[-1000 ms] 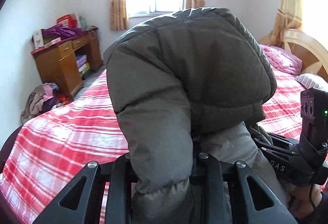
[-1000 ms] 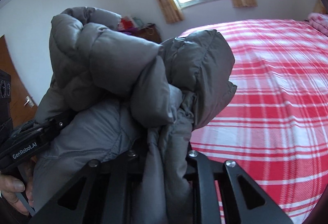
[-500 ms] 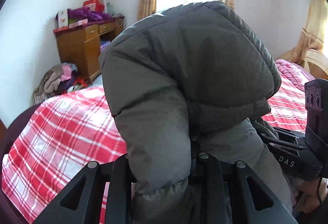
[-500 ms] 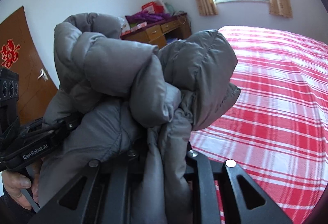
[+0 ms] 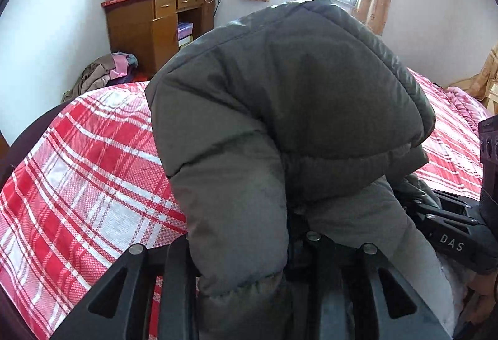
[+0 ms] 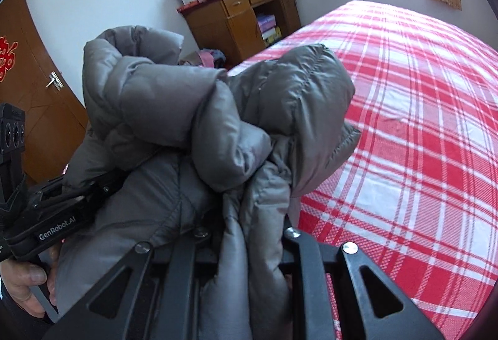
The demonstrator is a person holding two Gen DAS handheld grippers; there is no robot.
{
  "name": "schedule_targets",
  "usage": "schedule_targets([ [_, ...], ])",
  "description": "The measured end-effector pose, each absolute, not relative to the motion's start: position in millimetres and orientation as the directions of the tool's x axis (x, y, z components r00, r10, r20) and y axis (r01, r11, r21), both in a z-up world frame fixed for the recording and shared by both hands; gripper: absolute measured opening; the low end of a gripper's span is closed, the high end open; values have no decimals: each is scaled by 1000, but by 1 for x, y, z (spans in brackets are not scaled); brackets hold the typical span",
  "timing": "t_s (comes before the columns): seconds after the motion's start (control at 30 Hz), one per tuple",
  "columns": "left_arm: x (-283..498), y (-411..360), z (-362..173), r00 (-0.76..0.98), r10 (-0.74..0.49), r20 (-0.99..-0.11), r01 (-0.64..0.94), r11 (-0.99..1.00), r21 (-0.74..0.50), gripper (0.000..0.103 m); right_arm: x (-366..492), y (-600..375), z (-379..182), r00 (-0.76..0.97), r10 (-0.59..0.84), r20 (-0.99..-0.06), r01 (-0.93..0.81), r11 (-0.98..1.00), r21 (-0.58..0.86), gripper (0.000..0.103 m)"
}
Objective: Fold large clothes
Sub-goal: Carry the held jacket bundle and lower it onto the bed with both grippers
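Note:
A bulky grey puffer jacket (image 5: 280,122) (image 6: 186,122) hangs bunched in the air over the red-and-white plaid bed (image 5: 77,184) (image 6: 420,122). Both grippers hold it side by side. In the left wrist view my left gripper (image 5: 249,249) has a thick fold of the jacket between its fingers; its jaws are opening, with the cloth still pinched there. My right gripper (image 6: 246,234) is shut on another fold. Each gripper's fingertips are buried in fabric. The right gripper (image 5: 451,234) shows at the far right, the left gripper (image 6: 62,215) at the far left with a hand (image 6: 25,287) under it.
A wooden desk (image 5: 149,28) (image 6: 239,19) piled with boxes and purple cloth stands by the wall beyond the bed corner. A heap of clothes (image 5: 102,75) lies on the floor beside it. A brown door (image 6: 37,109) is at left, pink bedding (image 5: 467,100) at the headboard end.
Both grippers have swung sideways and lower with the jacket, toward the bed's corner near the desk. The door has come into the right wrist view. The jacket's bunched shape is unchanged.

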State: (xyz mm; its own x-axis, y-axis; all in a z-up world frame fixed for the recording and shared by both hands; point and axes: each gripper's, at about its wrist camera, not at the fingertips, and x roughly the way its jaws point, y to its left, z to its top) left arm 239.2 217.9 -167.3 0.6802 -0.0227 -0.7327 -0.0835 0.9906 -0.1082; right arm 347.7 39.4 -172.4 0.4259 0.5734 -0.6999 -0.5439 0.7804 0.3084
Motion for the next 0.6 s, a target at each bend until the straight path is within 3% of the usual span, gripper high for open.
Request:
schedule_targets([
  [0.2,247,222,-176,669,11,-743,-118,989,-92,52,359,46,-186,416,560,-716,-525,791,314,20],
  [0.27,249,223,-179,662,26,-749,-132,988,-82,65,361,48,-188,412,559,-719,-519,793,319,21],
  [0.43,253,228,-185,653,78,-753,-169,985,-44,81,369,51,-194,403,557,-726,-500,799,336,28],
  [0.6,246,228,-177,637,127,-761,-200,980,-4,83,377,53,-196,397,545,-739,-484,808,336,36],
])
